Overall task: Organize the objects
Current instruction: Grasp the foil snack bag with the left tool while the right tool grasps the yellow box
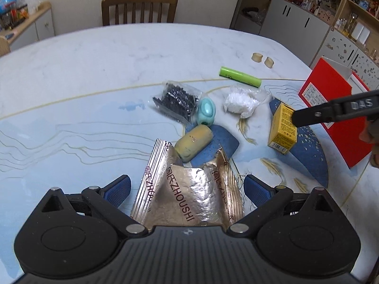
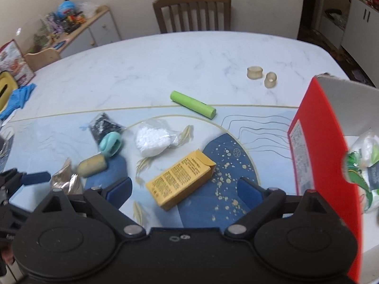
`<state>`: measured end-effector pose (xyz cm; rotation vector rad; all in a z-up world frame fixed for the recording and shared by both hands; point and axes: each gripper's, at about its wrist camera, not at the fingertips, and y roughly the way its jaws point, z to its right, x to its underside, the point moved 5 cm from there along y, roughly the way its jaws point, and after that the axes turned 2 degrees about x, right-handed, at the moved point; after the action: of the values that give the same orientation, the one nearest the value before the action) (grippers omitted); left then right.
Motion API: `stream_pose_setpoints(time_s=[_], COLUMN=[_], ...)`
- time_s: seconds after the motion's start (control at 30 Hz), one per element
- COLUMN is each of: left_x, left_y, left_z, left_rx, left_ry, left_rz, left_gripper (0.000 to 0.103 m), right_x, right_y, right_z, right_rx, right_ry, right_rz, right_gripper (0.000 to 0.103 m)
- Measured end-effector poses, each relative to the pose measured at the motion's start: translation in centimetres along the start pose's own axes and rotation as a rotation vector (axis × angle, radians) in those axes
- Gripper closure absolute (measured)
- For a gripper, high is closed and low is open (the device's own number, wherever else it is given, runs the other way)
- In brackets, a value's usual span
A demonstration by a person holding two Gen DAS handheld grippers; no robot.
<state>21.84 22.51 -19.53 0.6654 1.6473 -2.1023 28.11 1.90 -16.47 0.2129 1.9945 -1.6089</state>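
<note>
My left gripper (image 1: 187, 189) is open, its blue pads on either side of a crumpled silver foil packet (image 1: 189, 189) lying on the table. Just beyond lie a tan oval block (image 1: 193, 145), a teal oval case (image 1: 206, 112), a bag of black parts (image 1: 176, 101), a bag of white bits (image 1: 241, 101) and a green tube (image 1: 240, 77). My right gripper (image 2: 184, 189) is open above a yellow carton (image 2: 181, 181), which lies between its pads. A red open box (image 2: 319, 156) stands at the right, with a plastic-wrapped item (image 2: 364, 163) inside.
Two small tan cylinders (image 2: 260, 75) sit at the far right of the table. A wooden chair (image 2: 191, 11) stands behind the table. Blue gloves (image 2: 17, 97) and a yellow object (image 2: 6, 87) lie at the left edge. Cabinets and shelves line the walls.
</note>
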Motion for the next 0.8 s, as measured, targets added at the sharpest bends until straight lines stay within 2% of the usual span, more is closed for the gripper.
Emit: stream_pose_setpoints(time_s=[0.23,0.4,0.6,0.63,0.8], left_x=[0.2,0.3,0.2,0.2,0.1], left_y=[0.7,0.8,0.5,0.5,0.2], left_z=[0.0,0.2,0.3,0.2,0.1], left_rx=[-0.003,-0.017,-0.027,-0.026,-0.025], left_ry=[0.003,0.017,0.013,0.007,-0.002], left_rz=[0.001,0.011,0.022,0.025,0.025], left_gripper=[0.001,0.002,0.017,0.023,0.028], right_x=[-1.0,-1.0,-0.7,-0.7,-0.6], right_y=[3.2,4.5,4.9,4.9,4.8], right_z=[-0.1,-0.6,-0.9,-0.9,-1.2], right_rx=[0.040,0.049,0.056,0.053,0.053], right_ry=[0.052,0.040,0.033,0.034,0.016], right_rz=[-0.054,-0.092,-0.115,-0.118,-0.116], right_gripper=[0.012,0.018,0.025,0.025,0.032])
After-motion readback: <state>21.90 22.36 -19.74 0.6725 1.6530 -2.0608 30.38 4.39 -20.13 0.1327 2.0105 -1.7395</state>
